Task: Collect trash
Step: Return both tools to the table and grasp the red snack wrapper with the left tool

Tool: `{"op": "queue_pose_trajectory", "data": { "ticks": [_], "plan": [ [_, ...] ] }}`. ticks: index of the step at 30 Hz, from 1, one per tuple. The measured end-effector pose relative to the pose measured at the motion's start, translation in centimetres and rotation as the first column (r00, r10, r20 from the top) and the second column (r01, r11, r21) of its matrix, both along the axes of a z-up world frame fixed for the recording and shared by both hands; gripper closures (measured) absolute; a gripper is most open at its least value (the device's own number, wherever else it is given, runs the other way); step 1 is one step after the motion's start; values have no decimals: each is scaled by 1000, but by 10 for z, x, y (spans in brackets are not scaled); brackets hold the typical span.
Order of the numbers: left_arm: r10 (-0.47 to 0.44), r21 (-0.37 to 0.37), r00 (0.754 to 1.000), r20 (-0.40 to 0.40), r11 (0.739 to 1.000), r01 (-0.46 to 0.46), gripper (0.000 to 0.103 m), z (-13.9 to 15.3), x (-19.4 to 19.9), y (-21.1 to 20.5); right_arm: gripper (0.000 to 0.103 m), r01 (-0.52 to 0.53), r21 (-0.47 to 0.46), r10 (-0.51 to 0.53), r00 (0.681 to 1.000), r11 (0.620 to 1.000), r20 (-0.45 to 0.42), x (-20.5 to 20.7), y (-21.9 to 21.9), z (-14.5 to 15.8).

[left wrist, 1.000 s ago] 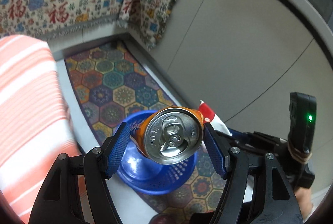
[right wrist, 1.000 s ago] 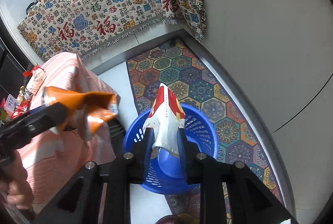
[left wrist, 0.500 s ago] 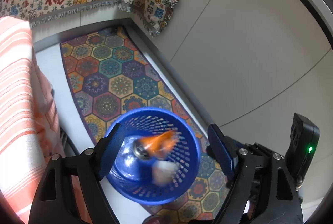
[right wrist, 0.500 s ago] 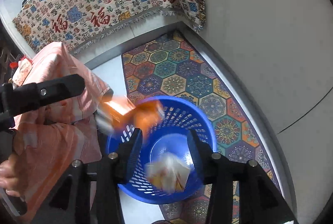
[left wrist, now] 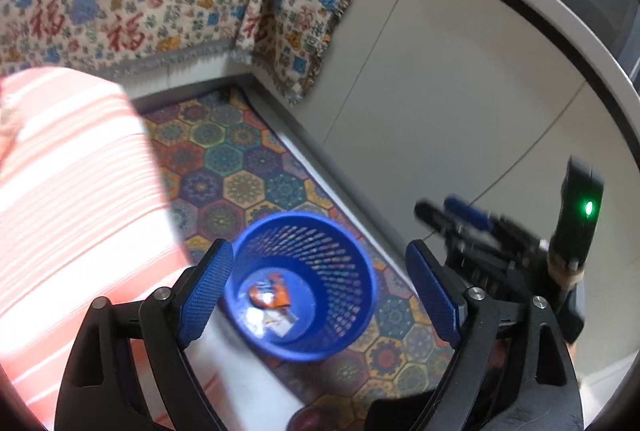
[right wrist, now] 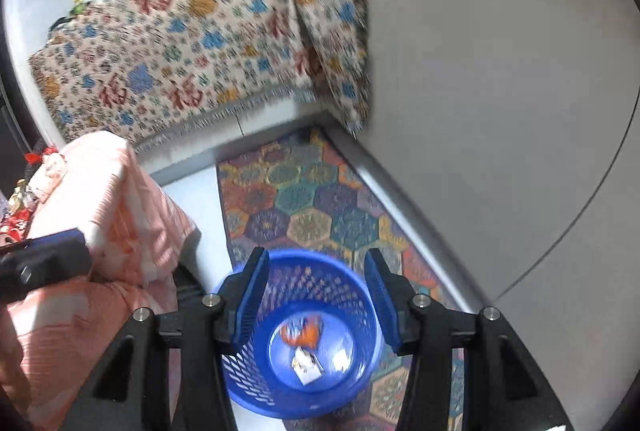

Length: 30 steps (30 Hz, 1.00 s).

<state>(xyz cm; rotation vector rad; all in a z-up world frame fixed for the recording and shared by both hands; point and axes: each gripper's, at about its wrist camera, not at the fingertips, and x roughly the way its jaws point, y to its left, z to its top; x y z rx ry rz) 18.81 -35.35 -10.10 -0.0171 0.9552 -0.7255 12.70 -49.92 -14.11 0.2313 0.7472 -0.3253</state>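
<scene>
Orange can [left wrist: 267, 295] lies inside blue basket [left wrist: 360, 271].

Basket [left wrist: 360, 263]: we see blue mesh.
Can [left wrist: 266, 295]: orange.
Rug [left wrist: 240, 167]: we note multicolour hexagons.
Cloth [left wrist: 100, 199]: pink and white stripes.
Drape [right wrist: 192, 43]: cream, with red characters and blue and orange motifs.
</scene>
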Motion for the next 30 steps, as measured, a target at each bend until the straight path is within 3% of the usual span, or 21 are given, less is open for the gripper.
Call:
{"op": "queue_pose_trajectory", "data": {
  "ticks": [7, 12, 16, 20, 25, 30],
  "plan": [
    [111, 117, 991, 78, 986, -120, 14, 12, -22, 90, 48, -137, -111, 147, 985, 984, 89, 5, 76, 53],
    [243, 223, 965, 95, 940, -259, 14, -2, -24, 172, 47, -257, -153, 273, 957, 954, 98, 17, 135, 70],
    [357, 256, 929, 97, 893, -370, 14, -12, -14, 235, 47, -386, -185, 403, 913, 904, 67, 34, 192, 73],
    [451, 299, 883, 129, 831, -468, 14, -21, 0, 288, 47, -514, -180, 527, 849, 839, 30, 53, 248, 68],
    [516, 326, 847, 131, 784, -528, 14, -32, 14, 322, 46, -652, -96, 650, 758, 752, -61, 79, 310, 45],
    [544, 338, 824, 161, 754, -564, 4, -38, 16, 345, 46, -703, -80, 688, 710, 707, -148, 91, 352, 15]
  ]
}}
